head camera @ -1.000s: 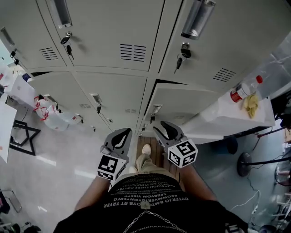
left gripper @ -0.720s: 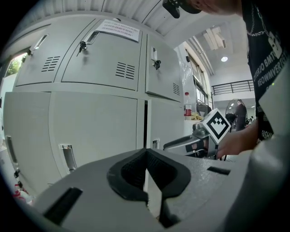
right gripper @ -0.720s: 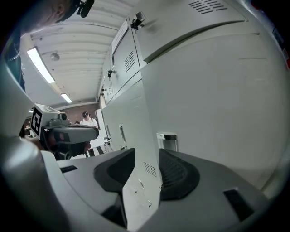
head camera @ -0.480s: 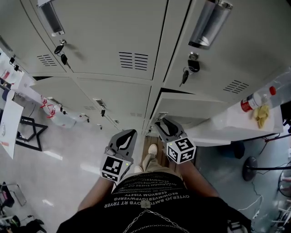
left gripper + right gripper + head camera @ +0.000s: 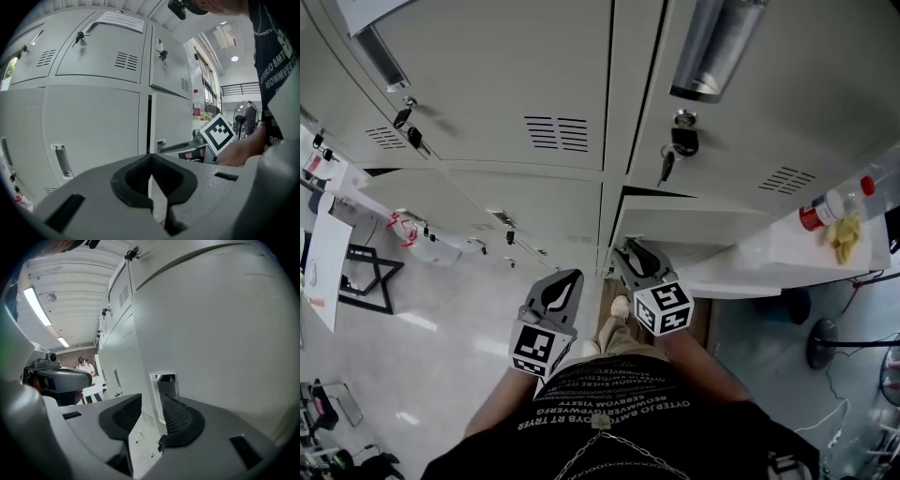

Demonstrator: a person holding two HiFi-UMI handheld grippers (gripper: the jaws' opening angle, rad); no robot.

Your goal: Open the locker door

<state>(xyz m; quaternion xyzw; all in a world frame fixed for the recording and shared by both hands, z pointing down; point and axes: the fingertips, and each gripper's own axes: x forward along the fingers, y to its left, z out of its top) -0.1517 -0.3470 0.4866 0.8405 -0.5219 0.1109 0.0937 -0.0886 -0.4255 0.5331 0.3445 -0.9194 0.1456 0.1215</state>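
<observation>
Grey locker bank [image 5: 516, 84] is filling the head view, two rows showing. The person is standing close in front of it, both tongs held low and pointing at the lower row.

The locker door [image 5: 703, 225] is in the lower row, right of the centre post. It is standing ajar, its free left edge swung out from the frame toward the person.

Right gripper [image 5: 630, 258] is sitting at that free edge. In the right gripper view the door's edge is running up between the jaws, front face to the right. The jaws are standing fairly wide and have just been closing. The right pad is lying alongside the chrome recessed handle [image 5: 165, 386]. The left pad is showing a thin strip of door beside it, so they are straddling the edge. Cannot tell whether either pad is pressing.

Left gripper [image 5: 558, 286] is hanging just left of the right one, apart from the door and in front of the neighbouring closed door. Its jaws are narrow, tips meeting, nothing between them.

A white table [image 5: 769, 253] is standing against the bank's right end, with a red-capped bottle [image 5: 830, 206] at its far corner. A key [image 5: 667, 164] is hanging in the lock above the open door.
</observation>
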